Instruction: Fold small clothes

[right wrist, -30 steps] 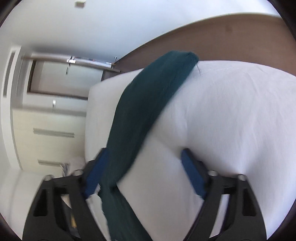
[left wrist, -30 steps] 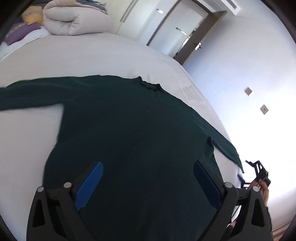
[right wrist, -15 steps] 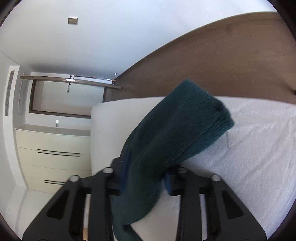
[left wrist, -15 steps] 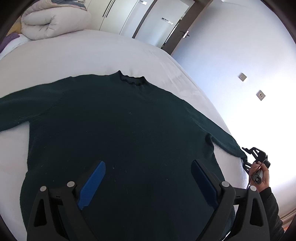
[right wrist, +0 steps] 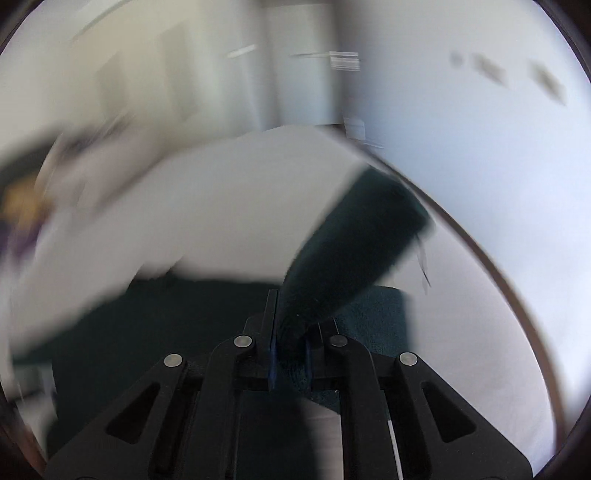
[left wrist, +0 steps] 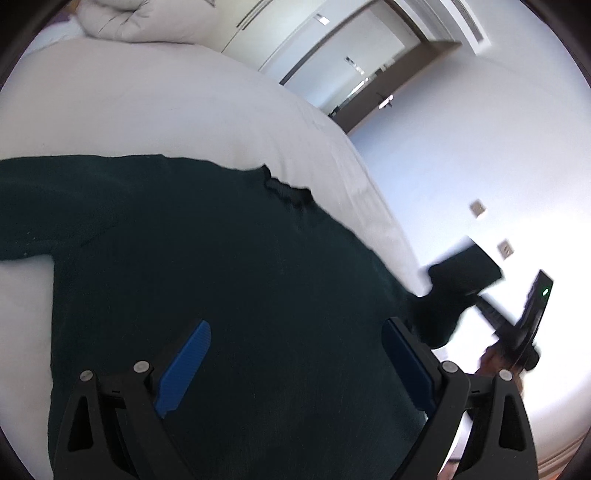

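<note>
The left gripper [left wrist: 295, 369] hangs low over the sweater [left wrist: 229, 280], its 2 blue fingers [left wrist: 183, 369] spread wide and holding nothing, aimed toward the collar [left wrist: 286, 192]. The sweater lies flat on the white bed [left wrist: 147, 107], body spread across the near part, 1 sleeve running off the left edge of the view, where it is cut off. A rolled duvet [left wrist: 147, 18] sits at the bed's far left corner, partly cropped.

At the bed's right edge, the other sleeve [right wrist: 354, 240] is lifted clear of the bed. The right gripper [right wrist: 290, 354] is clamped on it, fingers nearly together with the knit bunched between them, and the cuff end juts up and right beyond the tips. In the left view that gripper shows only as a dark blur at the right, with part of the hand beneath; how the hand grips cannot be made out. The right view is heavily motion-blurred: the bed, wall and far furniture smear together, and shapes at its left edge are unreadable.
</note>
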A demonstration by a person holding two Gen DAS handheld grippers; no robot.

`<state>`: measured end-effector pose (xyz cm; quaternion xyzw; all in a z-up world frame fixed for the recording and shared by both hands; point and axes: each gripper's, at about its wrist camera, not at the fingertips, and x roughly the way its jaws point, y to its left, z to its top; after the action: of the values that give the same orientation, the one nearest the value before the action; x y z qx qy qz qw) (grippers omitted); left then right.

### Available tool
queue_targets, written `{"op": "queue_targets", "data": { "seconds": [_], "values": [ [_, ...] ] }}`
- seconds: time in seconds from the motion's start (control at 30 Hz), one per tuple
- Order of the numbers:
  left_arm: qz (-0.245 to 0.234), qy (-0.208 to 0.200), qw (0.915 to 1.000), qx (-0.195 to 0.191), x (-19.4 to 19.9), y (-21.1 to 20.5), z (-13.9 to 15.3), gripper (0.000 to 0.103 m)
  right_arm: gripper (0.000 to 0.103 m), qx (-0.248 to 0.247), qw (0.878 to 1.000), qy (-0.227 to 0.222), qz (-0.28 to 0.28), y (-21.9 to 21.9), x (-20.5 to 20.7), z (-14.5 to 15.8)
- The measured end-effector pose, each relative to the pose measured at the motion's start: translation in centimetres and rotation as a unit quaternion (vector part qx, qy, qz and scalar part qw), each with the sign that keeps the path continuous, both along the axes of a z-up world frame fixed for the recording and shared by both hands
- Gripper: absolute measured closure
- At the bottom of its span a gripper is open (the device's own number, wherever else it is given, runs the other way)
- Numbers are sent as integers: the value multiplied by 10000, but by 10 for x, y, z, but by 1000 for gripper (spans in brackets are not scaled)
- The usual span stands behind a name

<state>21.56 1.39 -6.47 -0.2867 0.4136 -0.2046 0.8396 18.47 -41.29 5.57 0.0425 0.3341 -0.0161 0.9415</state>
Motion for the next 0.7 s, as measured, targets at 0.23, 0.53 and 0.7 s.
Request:
{"op": "queue_targets", "data": {
  "seconds": [0.23, 0.53, 0.7],
  "values": [
    [-293, 695, 9955, -566, 38, -8, -33, 8, 92, -1086, 9749, 1408, 1341, 155, 83, -118],
    [-488, 1340, 9818, -1257, 64, -46, -61, 1, 10, 460, 9865, 661, 1425, 115, 61, -110],
    [-573, 1425, 9840, -902, 64, -69, -63, 2, 10, 2185, 9664, 980, 932, 98, 44, -152]
  ]
}}
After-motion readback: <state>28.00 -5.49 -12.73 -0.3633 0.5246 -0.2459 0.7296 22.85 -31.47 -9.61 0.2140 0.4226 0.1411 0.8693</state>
